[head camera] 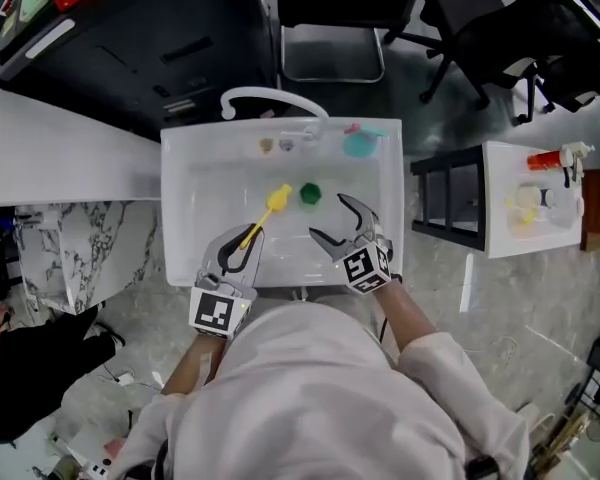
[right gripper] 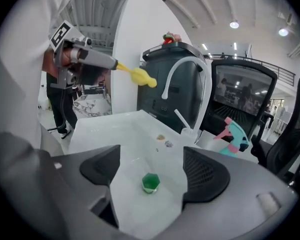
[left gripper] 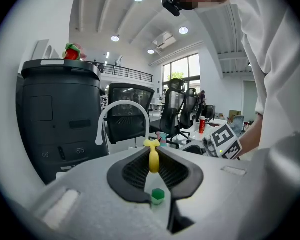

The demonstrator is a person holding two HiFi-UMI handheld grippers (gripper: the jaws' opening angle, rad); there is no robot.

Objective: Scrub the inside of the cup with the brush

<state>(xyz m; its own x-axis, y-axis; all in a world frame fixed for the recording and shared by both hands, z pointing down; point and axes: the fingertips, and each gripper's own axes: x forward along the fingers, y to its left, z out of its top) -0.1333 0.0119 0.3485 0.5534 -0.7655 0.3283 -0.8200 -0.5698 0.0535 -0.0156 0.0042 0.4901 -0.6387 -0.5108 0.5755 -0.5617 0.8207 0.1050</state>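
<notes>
The left gripper's (head camera: 242,238) 2 jaws are clamped on the handle of the yellow brush (head camera: 271,206), whose head pokes out over the white sink (head camera: 180,218). The right gripper's (head camera: 326,215) 2 jaws are spread wide and grip nothing. They hang above the green cup (head camera: 310,194), which sits on the sink floor just beside the brush head. A teal spray bottle (head camera: 360,143) rests on the back rim near the faucet (head camera: 270,97).

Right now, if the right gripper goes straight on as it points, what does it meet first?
Probably the green cup in the white sink, ahead of the open right gripper; depth unclear.
</notes>
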